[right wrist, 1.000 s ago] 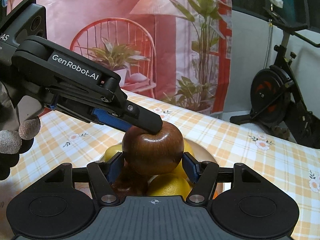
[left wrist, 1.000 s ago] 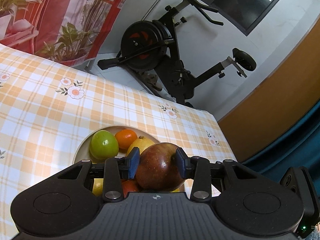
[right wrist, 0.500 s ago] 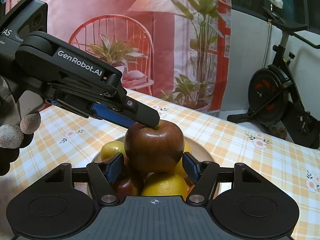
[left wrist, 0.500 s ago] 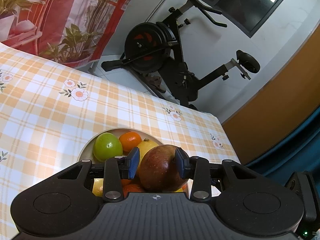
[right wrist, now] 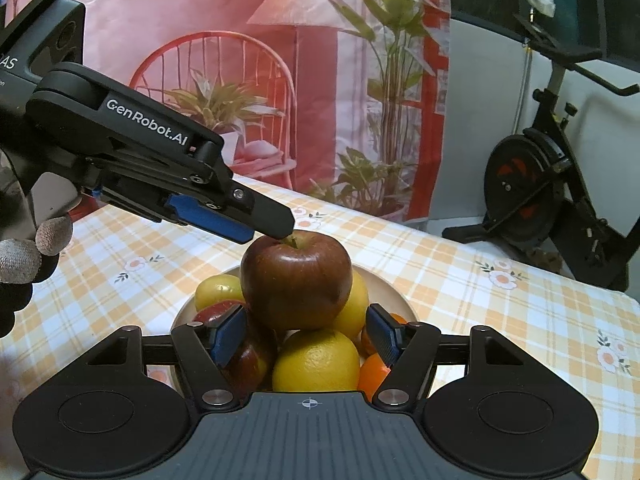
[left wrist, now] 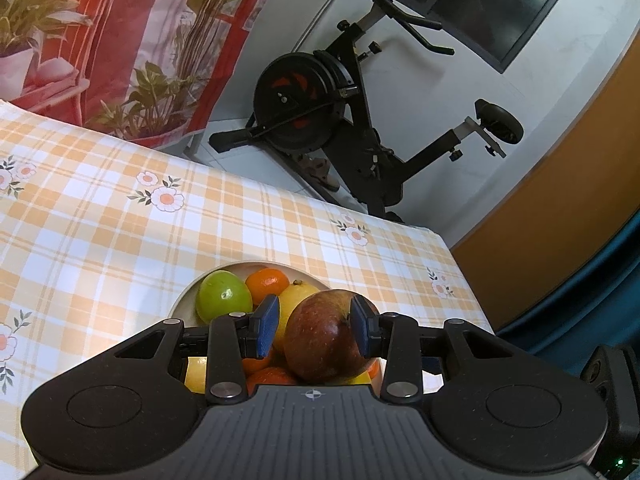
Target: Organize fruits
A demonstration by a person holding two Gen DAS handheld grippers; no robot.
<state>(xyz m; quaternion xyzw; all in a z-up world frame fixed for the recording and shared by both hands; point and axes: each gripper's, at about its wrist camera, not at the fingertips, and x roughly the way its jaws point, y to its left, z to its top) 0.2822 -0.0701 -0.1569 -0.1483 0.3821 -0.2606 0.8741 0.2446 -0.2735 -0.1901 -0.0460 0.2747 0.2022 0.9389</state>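
Note:
A dark red apple (right wrist: 296, 280) sits on top of a pile of fruit in a pale bowl (right wrist: 400, 300). My right gripper (right wrist: 307, 336) is open, its blue pads low on either side of the apple and clear of it. My left gripper (right wrist: 280, 228) reaches in from the left, and one fingertip touches the apple's top by the stem. In the left wrist view the apple (left wrist: 326, 340) lies below and beyond the left gripper (left wrist: 314, 330), whose jaws stand narrowly apart and clamp nothing. A green apple (left wrist: 222, 298), an orange (left wrist: 267, 282) and a lemon (left wrist: 296, 300) lie behind.
The bowl stands on an orange-checked tablecloth (left wrist: 120, 240) near the table's far right corner (left wrist: 440, 240). An exercise bike (right wrist: 540, 184) stands on the floor beyond. A gloved hand (right wrist: 24, 256) holds the left gripper. A red printed curtain (right wrist: 280, 60) hangs behind the table.
The right gripper's pads have come off the apple's sides and drawn back and down. The apple stays on the pile. The left gripper's finger now only touches its top.

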